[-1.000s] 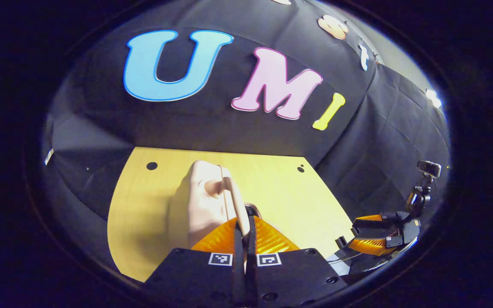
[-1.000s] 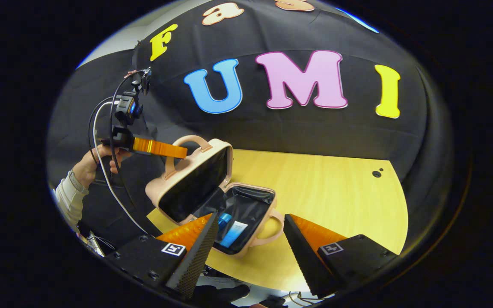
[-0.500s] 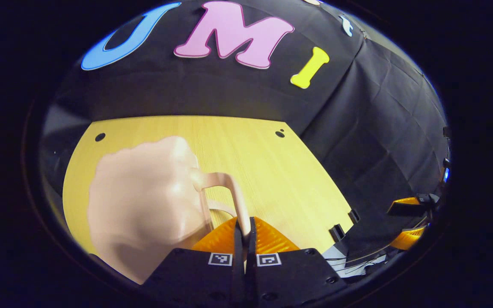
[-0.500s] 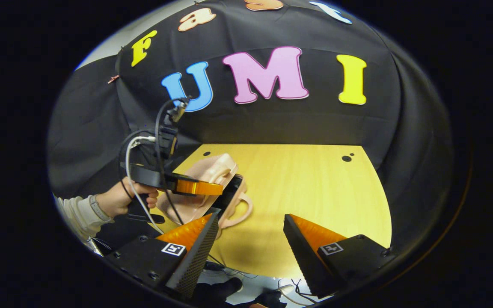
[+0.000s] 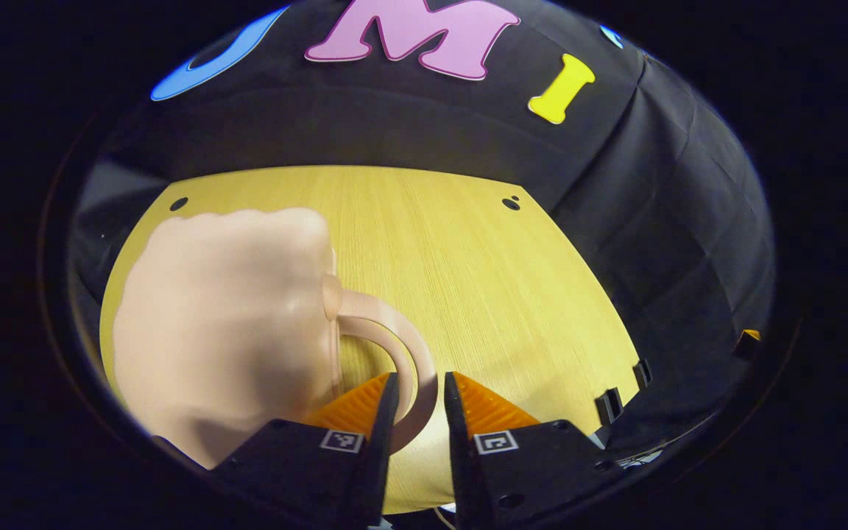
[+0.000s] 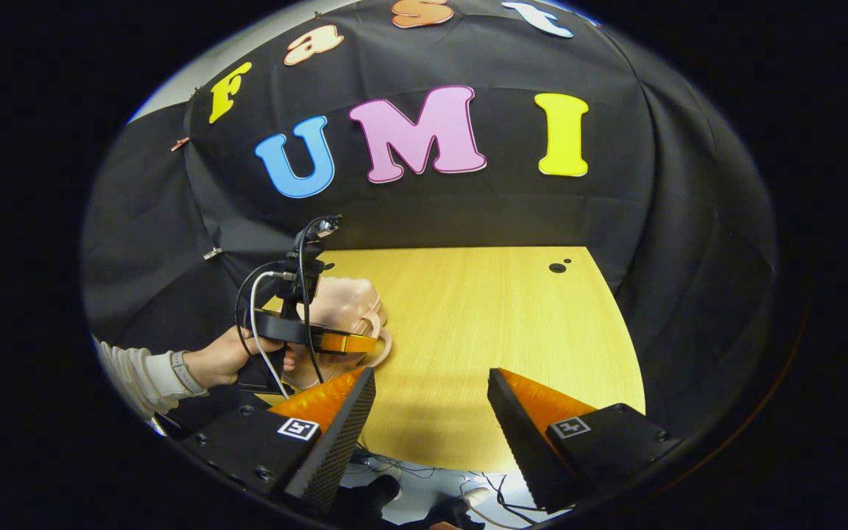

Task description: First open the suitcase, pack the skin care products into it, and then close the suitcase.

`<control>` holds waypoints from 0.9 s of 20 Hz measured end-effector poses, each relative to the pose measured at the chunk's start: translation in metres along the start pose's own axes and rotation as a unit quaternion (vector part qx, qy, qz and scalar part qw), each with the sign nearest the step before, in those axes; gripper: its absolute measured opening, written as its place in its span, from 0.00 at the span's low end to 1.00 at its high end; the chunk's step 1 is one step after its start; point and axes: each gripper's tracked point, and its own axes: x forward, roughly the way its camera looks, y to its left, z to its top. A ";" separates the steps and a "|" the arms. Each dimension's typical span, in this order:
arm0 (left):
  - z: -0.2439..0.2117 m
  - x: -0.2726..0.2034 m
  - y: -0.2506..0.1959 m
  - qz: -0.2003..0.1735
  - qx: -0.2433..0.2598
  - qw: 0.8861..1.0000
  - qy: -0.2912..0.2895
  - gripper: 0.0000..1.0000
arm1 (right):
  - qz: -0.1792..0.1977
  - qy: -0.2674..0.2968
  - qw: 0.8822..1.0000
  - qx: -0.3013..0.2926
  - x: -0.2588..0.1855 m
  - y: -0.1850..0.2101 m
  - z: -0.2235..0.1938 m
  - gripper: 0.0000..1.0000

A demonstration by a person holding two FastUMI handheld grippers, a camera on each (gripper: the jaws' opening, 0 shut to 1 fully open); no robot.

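Observation:
The pale pink suitcase (image 5: pixel 225 324) lies closed and flat on the wooden table (image 5: pixel 468 280), at the left of the left gripper view. Its curved handle (image 5: pixel 413 353) runs between the fingers of my left gripper (image 5: pixel 418 397), whose jaws stand apart, so it is open. The skin care products are hidden inside. In the right gripper view the suitcase (image 6: pixel 343 298) sits at the table's left edge, with the left gripper (image 6: pixel 365 343) at its handle. My right gripper (image 6: pixel 431 383) hangs open and empty over the table's near side, well to the right of the suitcase.
A hand (image 6: pixel 229 361) in a pale sleeve holds the left gripper, with cables looping above it. The table (image 6: pixel 483 316) has small holes near its far corners. Black cloth walls stand close behind and beside it. Cables lie on the floor below the near edge.
The lid came down and the suitcase went from open to closed. My left gripper, earlier shut on the handle, has spread its fingers. The right gripper stayed open and drew back.

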 end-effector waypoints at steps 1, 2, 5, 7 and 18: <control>0.004 -0.004 -0.002 0.003 0.000 1.000 -0.015 0.49 | 0.002 -0.009 1.000 -0.005 -0.001 -0.002 0.003 0.97; 0.013 -0.016 -0.006 0.007 0.003 0.999 -0.038 0.56 | 0.001 -0.019 1.000 -0.012 -0.001 -0.005 0.008 0.97; 0.049 -0.058 -0.023 0.032 0.001 0.992 -0.123 0.74 | -0.001 -0.049 0.998 -0.036 -0.005 -0.013 0.026 0.97; 0.069 -0.099 -0.040 0.039 -0.011 0.983 -0.177 0.80 | 0.002 -0.076 0.996 -0.050 -0.010 -0.015 0.046 0.97; 0.123 -0.287 -0.130 0.113 0.055 0.913 -0.387 0.96 | 0.019 -0.230 0.969 -0.084 -0.042 0.008 0.168 0.97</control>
